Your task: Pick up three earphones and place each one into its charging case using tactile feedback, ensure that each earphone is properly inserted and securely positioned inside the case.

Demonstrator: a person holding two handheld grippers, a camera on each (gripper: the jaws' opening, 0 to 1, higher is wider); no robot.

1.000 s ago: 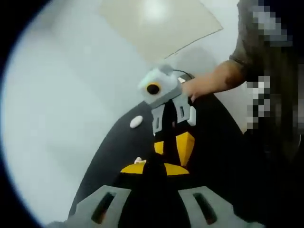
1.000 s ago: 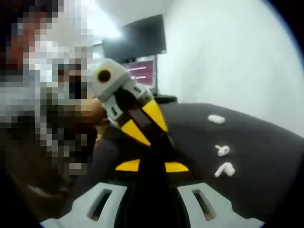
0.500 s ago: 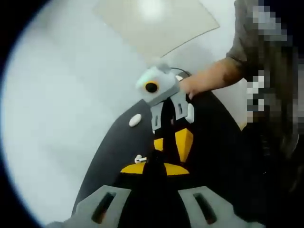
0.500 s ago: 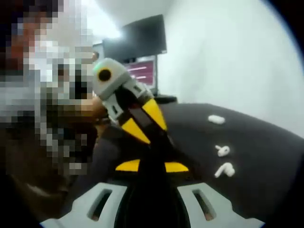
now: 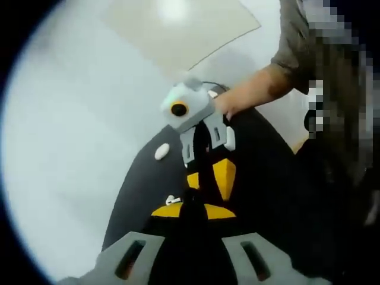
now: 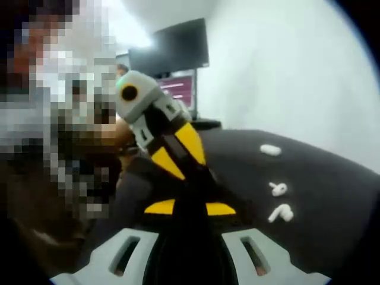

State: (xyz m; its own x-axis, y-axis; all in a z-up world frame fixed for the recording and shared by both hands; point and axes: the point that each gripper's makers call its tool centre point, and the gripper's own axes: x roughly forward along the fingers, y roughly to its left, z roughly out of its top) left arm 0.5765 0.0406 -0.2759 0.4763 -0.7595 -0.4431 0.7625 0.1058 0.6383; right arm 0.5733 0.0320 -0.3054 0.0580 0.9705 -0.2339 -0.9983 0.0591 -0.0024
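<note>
Monitor (image 6: 177, 89) text seems too blurred to read

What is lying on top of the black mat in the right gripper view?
On the black mat lie three small white pieces, apart from each other: two earphones and, farther back, an oval piece. The two tools cover the mat's near left part, so anything there is hidden.

A big black mat (image 6: 332, 178) is lying flat in front of a white wall (image 6: 285, 71). Behind the mat's far edge, a dark screen (image 6: 172, 46) is hanging up high. Just under it, a smaller screen (image 6: 178, 89) is glowing pink and red. In the left gripper view, the mat (image 5: 142, 178) is showing again, and past its far end a pale tan panel (image 5: 178, 29) is shining with a bright spot of light.
</note>
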